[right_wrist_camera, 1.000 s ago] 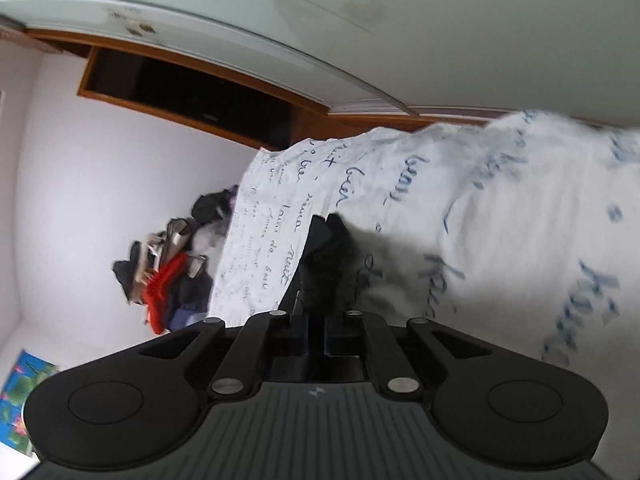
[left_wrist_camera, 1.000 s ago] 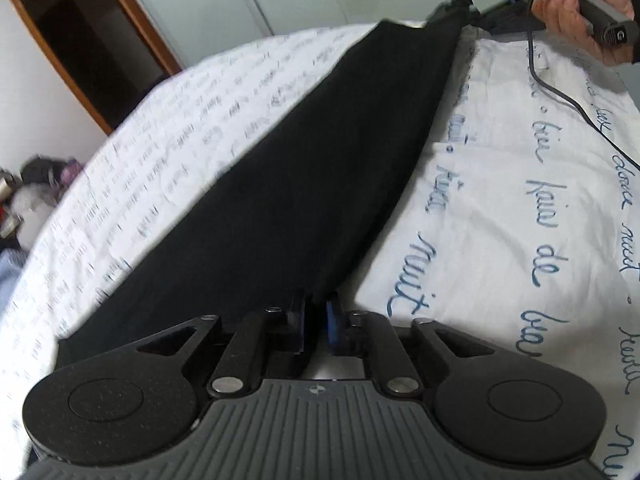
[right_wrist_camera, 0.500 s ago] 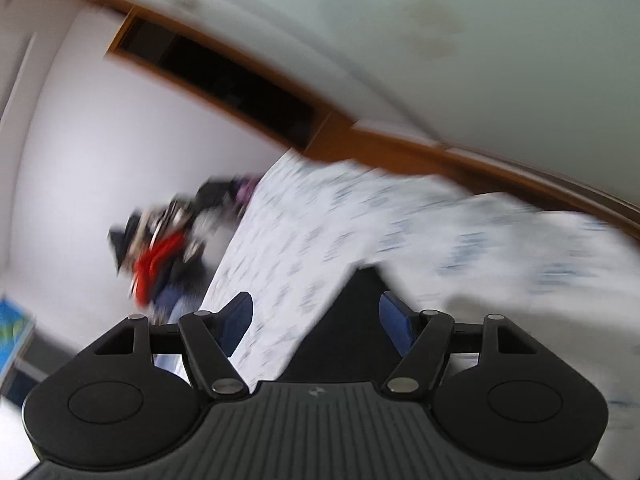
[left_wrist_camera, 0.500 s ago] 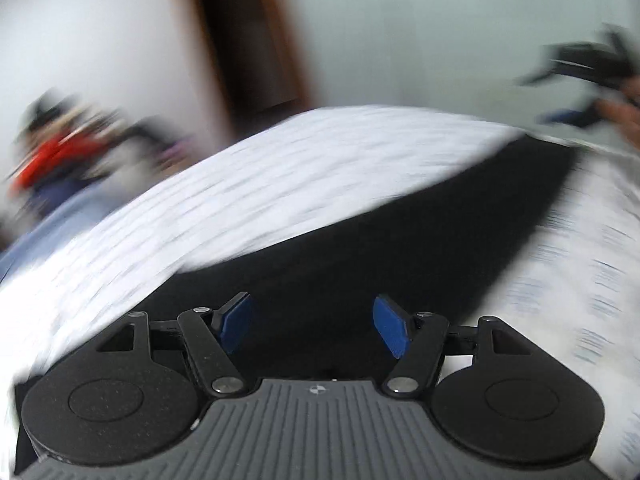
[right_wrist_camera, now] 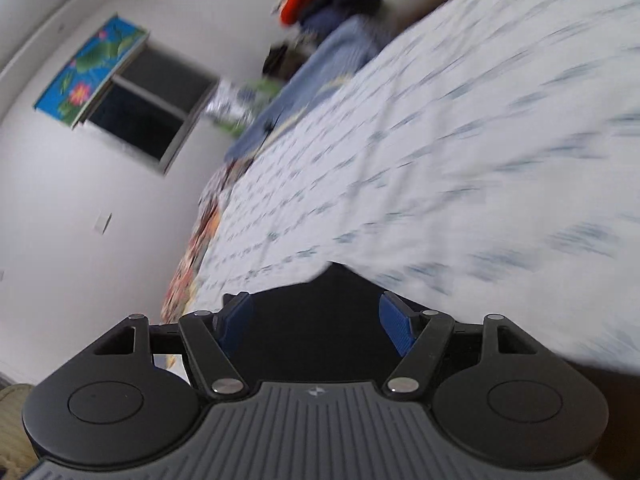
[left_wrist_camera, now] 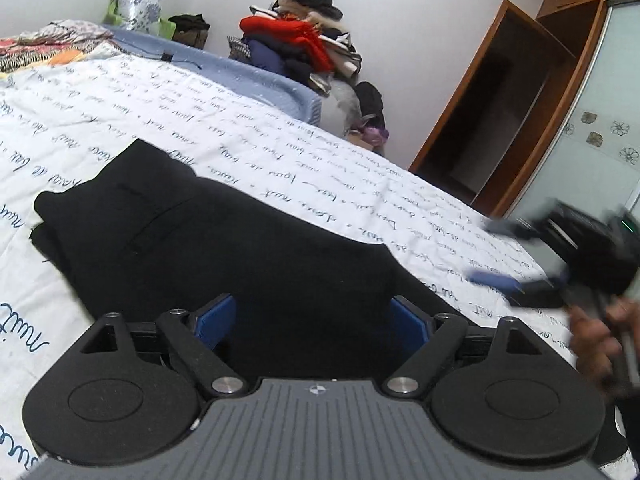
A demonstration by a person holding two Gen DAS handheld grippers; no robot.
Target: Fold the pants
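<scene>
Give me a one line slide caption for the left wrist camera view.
Open left gripper above folded black pants on a script-printed bedsheet, with the open right gripper blurred nearby.

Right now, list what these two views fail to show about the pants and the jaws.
- Black pants: near end hidden behind the left gripper body, left wrist view.
- Pants, right wrist view: only a dark corner shows; the rest is behind the right gripper.
- Right gripper, left wrist view: motion-blurred.
- Bedsheet writing: smeared in the right wrist view.
</scene>
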